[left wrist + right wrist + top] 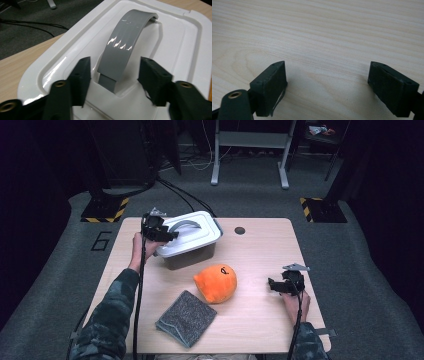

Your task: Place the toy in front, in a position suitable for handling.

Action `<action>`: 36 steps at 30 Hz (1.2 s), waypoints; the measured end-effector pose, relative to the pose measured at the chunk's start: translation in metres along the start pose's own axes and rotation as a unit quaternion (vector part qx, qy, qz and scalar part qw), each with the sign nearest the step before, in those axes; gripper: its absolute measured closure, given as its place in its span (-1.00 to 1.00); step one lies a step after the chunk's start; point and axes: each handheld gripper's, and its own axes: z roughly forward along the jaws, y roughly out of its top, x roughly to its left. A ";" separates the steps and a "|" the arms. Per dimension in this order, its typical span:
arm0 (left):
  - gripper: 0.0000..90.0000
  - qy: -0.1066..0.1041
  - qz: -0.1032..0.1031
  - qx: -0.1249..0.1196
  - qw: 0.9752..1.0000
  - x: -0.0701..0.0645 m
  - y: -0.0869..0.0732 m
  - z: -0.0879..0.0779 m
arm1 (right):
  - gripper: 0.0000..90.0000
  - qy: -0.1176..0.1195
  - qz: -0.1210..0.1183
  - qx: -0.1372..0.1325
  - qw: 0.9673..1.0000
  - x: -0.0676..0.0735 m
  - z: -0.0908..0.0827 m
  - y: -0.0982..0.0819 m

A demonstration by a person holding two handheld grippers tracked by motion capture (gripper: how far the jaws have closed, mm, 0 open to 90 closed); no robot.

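A large digit "6" point(102, 240) is painted in dark strokes on the grey floor point(45, 285), at the left of the high view just beside the table's left edge. A small dark mark resembling a letter is seen on the orange plush point(216, 282); it cannot be read.

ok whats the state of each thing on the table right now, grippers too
white lid: closed on the bin
grey handle: raised in an arch, between the left jaws, not gripped
left gripper: jaws open, either side of the handle
right gripper: jaws open over bare table
orange plush: lying loose on the table
grey cloth: folded, flat
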 end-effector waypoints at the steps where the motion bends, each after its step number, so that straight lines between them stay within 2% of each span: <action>1: -0.21 -0.001 0.002 -0.002 1.000 0.001 0.000 -0.004 | -0.68 0.000 0.000 0.000 1.000 0.000 0.000 0.000; 3: -0.35 -0.002 -0.001 -0.003 1.000 0.002 0.001 -0.009 | -0.68 0.000 0.000 0.000 1.000 0.000 0.000 0.000; 8: -0.60 -0.005 -0.013 -0.024 1.000 0.001 -0.001 -0.029 | -0.68 0.000 0.000 0.000 1.000 0.000 0.000 0.000; 12: -0.66 0.006 0.005 -0.030 1.000 -0.004 -0.006 -0.046 | -0.68 0.000 0.001 0.000 1.000 0.000 0.000 0.000; 16: -0.68 0.000 0.011 -0.036 0.999 -0.007 -0.016 -0.061 | -0.68 0.000 0.001 0.000 1.000 0.000 0.000 0.000; 19: -0.72 0.004 0.011 -0.044 0.999 -0.010 -0.026 -0.072 | -0.68 0.000 0.001 0.000 1.000 0.000 0.000 0.000; 26: -0.82 0.018 0.028 -0.032 0.999 -0.017 -0.054 -0.093 | -0.69 -0.003 0.002 0.000 1.000 0.001 0.000 0.000; 30: -0.85 0.024 0.020 -0.035 0.999 -0.017 -0.074 -0.099 | -0.69 -0.003 0.001 0.000 1.000 0.001 0.000 0.000; 32: -0.85 0.035 0.022 -0.034 0.999 -0.019 -0.085 -0.099 | -0.69 -0.003 0.001 0.000 1.000 0.001 0.000 0.000; 36: -0.87 0.040 0.012 -0.034 0.999 -0.022 -0.108 -0.098 | -0.69 -0.003 0.001 0.000 1.000 0.001 0.000 0.000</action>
